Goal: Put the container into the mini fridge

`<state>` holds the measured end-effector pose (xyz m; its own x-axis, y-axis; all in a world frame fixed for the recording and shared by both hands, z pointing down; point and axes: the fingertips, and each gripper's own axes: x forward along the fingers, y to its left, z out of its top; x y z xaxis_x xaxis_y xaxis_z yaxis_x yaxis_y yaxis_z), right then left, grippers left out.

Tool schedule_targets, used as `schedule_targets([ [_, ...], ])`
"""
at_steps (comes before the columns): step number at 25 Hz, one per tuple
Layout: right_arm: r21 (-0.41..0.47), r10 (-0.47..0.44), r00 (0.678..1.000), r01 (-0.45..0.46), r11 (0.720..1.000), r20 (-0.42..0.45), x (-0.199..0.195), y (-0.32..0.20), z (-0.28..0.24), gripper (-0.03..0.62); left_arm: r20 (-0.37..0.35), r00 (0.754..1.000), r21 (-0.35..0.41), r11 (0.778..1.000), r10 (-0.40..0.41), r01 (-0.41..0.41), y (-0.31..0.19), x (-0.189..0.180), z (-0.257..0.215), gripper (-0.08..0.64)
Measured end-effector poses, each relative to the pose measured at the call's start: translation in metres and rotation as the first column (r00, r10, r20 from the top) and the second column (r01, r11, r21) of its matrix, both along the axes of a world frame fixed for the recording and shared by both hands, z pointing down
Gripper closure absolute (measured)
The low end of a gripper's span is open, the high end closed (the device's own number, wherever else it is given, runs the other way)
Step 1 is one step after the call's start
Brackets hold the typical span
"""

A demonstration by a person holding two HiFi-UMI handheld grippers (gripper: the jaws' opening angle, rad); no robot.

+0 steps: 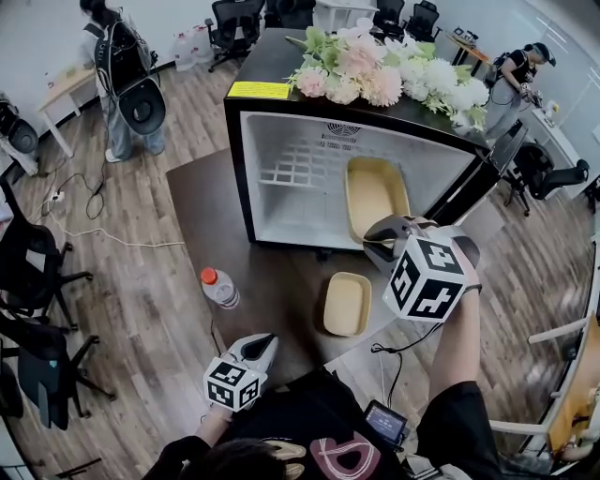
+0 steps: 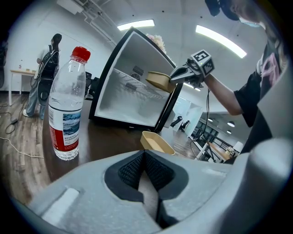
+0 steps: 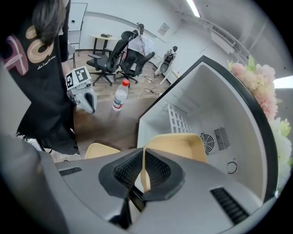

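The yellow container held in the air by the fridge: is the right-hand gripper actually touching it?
Touching. The right gripper view shows the right gripper with both jaws pressed on the rim of the yellow container, with no gap.

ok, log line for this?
right gripper: shut on container | container: held at mini fridge opening | left gripper: shut, empty | second container: on table

Big open office, wood floor all over
Pale plank floor (image 1: 141, 309) fills the left, black office chairs (image 1: 234, 23) along the top edge, a light table (image 1: 64, 86) upper left, strip lights (image 2: 135, 23) overhead, white wall (image 1: 42, 33).
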<state>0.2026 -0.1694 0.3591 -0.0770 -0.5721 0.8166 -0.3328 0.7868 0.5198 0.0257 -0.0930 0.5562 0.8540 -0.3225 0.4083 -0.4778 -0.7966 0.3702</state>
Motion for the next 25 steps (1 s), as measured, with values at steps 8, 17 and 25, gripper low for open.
schedule_targets([
  [8, -0.034, 0.024, 1.0, -0.024, 0.999, -0.002, 0.026, -0.024, 0.007, 0.568, 0.007, 1.0, -0.017, 1.0, 0.002, -0.001, -0.005, 0.01, 0.005, 0.552],
  [17, -0.037, 0.038, 0.999, -0.039, 0.999, -0.017, 0.048, -0.055, 0.006, 0.568, 0.042, 0.998, -0.014, 0.999, -0.037, 0.037, -0.024, 0.01, 0.008, 0.552],
  [25, -0.066, 0.059, 0.998, -0.059, 0.996, -0.001, 0.058, -0.075, 0.009, 0.568, 0.041, 0.995, -0.022, 0.996, -0.088, 0.089, -0.043, 0.004, 0.002, 0.552],
])
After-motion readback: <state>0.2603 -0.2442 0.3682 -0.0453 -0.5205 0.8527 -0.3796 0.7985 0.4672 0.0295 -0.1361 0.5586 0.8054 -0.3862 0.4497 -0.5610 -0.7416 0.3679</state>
